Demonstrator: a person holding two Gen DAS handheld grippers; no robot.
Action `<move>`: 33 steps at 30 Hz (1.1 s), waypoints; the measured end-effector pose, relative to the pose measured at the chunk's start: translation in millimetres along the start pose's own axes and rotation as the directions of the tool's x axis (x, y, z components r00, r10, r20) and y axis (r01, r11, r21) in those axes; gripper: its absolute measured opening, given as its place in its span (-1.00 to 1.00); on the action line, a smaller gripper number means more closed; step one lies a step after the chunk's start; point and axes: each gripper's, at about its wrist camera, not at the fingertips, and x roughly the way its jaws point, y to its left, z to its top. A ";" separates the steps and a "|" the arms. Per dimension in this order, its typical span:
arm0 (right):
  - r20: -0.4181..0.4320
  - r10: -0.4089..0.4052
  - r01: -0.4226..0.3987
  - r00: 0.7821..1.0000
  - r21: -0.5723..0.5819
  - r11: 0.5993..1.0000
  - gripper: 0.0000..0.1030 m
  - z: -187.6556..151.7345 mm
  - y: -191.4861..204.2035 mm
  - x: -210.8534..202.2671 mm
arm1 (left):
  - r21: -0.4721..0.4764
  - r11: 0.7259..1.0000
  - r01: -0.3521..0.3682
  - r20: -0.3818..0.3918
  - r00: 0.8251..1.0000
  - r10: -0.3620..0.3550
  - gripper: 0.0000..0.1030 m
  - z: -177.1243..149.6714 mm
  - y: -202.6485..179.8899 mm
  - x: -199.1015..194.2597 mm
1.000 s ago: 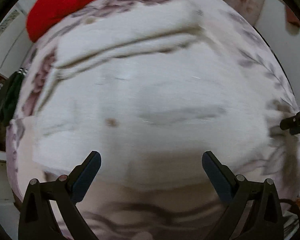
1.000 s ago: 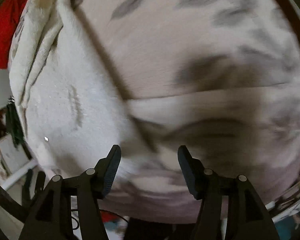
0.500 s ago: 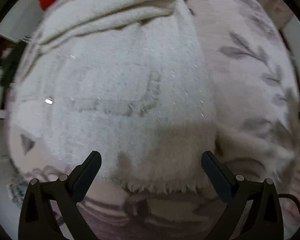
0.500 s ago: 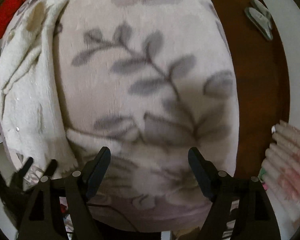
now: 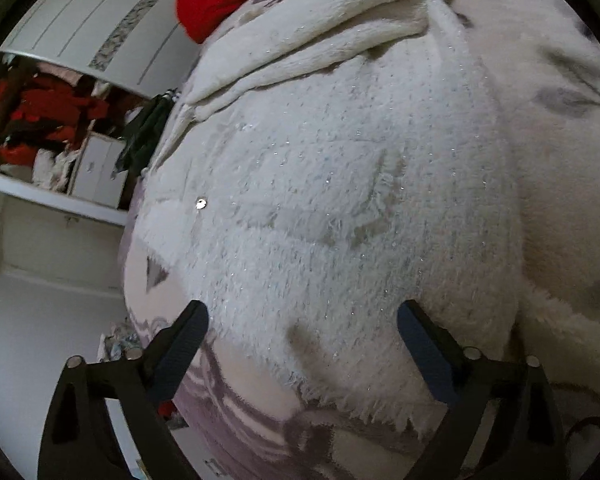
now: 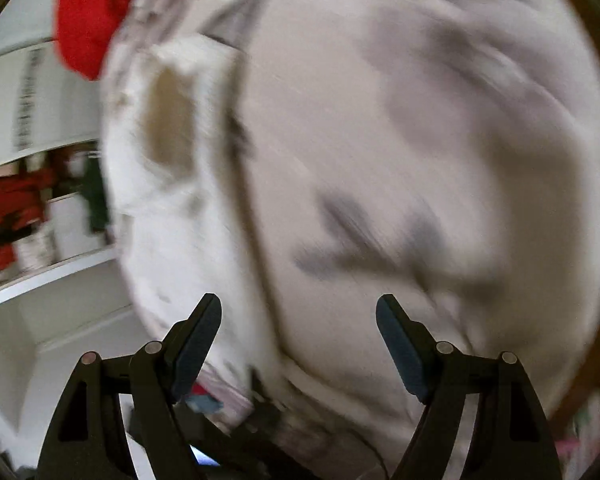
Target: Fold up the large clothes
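Fuzzy white fleece, a large shaggy garment with glinting threads (image 5: pixel 340 208), lies spread on a pale pink bedcover printed with grey leaves (image 5: pixel 572 128), and its fringed hem sits just ahead of and between the left gripper (image 5: pixel 302 330) jaws. Those jaws stand wide apart but are closing, with nothing pressed between the pads yet. The right gripper (image 6: pixel 298 330) jaws also stand apart and empty, the garment's edge ahead of the left jaw and bare bedcover ahead of the right; this view is blurred. To fold well, each gripper probably needs to pinch a hem corner through the full pile, then lift both evenly so the thick fleece does not slip or bunch.
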 end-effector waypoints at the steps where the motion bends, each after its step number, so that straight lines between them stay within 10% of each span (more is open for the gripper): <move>1: -0.008 0.054 -0.054 0.999 -0.014 0.998 0.58 13.5 0.6 5.6 | -0.015 1.000 -0.007 -0.011 1.000 0.007 0.59 0.5 1.8 2.5; 6: -0.037 0.230 -0.231 0.973 -0.020 0.973 0.70 85.6 18.4 37.4 | -0.105 0.994 0.004 -0.118 0.993 -0.017 -0.81 6.9 10.3 22.0; 12: -0.046 0.303 -0.305 0.952 -0.074 0.949 0.80 130.9 60.1 79.4 | -0.130 0.990 0.060 -0.145 0.986 -0.079 -0.98 13.0 27.9 46.3; 16: -0.078 0.277 -0.283 0.958 -0.087 0.955 0.92 149.6 81.4 112.8 | -0.185 0.967 0.175 -0.124 0.972 -0.200 -0.98 11.7 45.6 48.8; 21: -0.111 0.200 -0.208 0.973 -0.059 0.976 0.95 151.2 93.7 146.5 | -0.262 0.843 0.469 -0.125 0.850 -0.512 -0.88 -5.3 75.1 38.0; 26: -0.143 0.195 -0.204 0.970 -0.056 0.977 0.95 144.7 99.6 142.8 | -0.238 0.807 0.540 -0.157 0.799 -0.581 -0.40 -17.8 74.0 29.3; 28: -0.144 0.178 -0.189 0.973 -0.063 0.980 0.95 136.9 97.8 135.2 | -0.188 0.816 0.546 -0.148 0.806 -0.573 0.25 -17.8 64.6 18.3; 33: -0.143 0.130 -0.141 0.981 -0.068 0.988 0.95 112.8 82.3 98.0 | -0.005 0.897 0.443 -0.070 0.894 -0.442 0.35 -16.0 29.2 -13.1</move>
